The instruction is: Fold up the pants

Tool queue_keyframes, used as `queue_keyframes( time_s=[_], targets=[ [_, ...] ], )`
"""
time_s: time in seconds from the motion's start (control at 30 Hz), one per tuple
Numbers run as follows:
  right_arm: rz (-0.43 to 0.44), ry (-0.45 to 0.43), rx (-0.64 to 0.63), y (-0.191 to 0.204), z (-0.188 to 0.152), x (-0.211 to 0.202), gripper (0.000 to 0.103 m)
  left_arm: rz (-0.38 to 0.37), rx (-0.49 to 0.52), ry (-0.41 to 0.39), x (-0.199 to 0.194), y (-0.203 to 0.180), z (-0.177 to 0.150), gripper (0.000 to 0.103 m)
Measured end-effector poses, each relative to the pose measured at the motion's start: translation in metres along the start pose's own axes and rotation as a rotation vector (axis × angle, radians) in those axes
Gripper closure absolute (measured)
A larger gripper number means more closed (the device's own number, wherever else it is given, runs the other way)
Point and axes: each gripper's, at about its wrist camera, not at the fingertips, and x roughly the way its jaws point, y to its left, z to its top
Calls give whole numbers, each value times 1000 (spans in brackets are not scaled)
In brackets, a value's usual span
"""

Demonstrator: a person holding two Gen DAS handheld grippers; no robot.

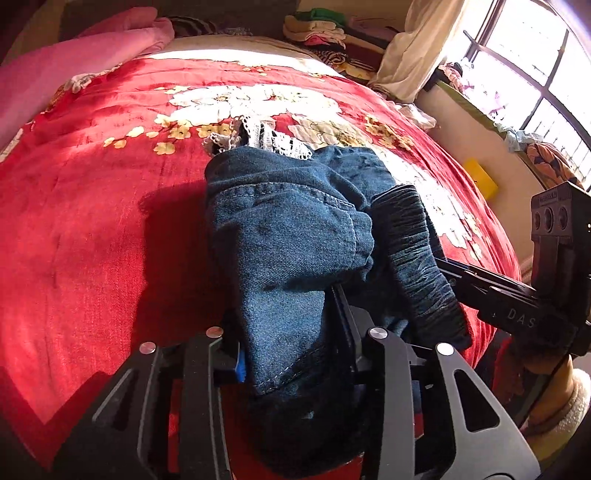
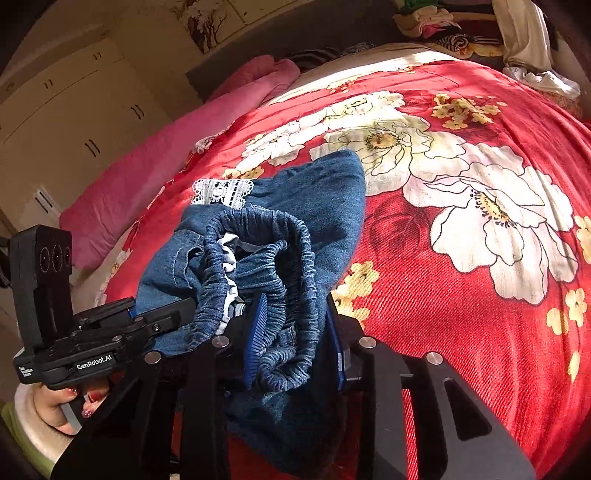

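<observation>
Small dark blue denim pants (image 1: 288,229) with an elastic waistband (image 2: 273,258) and white lace trim (image 2: 221,192) are bunched above the red floral bedspread (image 1: 92,221). My left gripper (image 1: 288,354) is shut on a fold of the denim, which drapes over its fingers. My right gripper (image 2: 291,332) is shut on the gathered waistband, between its blue pads (image 2: 256,332). The right gripper also shows at the right of the left wrist view (image 1: 480,288), and the left gripper at the left of the right wrist view (image 2: 147,325). The two grippers hold the pants close together.
A pink quilt (image 2: 166,155) lies along the bed's far left side. Piled clothes (image 1: 325,29) sit behind the bed head. A window (image 1: 535,74) and a cluttered sill are to the right, cupboards (image 2: 74,110) to the left.
</observation>
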Motion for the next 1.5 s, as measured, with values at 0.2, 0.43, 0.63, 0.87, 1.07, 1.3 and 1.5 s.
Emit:
queue_keyframes(
  time_s=[0.2,0.43,0.63,0.87,1.07,1.3,1.5],
  targets=[
    [-3,-31,-41,14,6,-16,78,-20,2,-28,-17,-3,6,82],
    [0,-76,-92,33,26,-27,78,-23,-2,-85,-37,0,24,82],
    [0,-108,-130,45,53,-25,78,-6,6,-131,-46,4,46,82],
    [-1,-126,-150,50,83,-9,78,32,17,-164,-45,14,69,82],
    [-5,-93,-143,49,94,20,78,77,5,-158,-33,31,77,82],
    [-27,-4,-104,38,83,62,81,100,-33,-81,-1,57,65,82],
    [-47,24,-70,28,72,72,78,110,-47,-67,8,67,56,75]
  ],
)
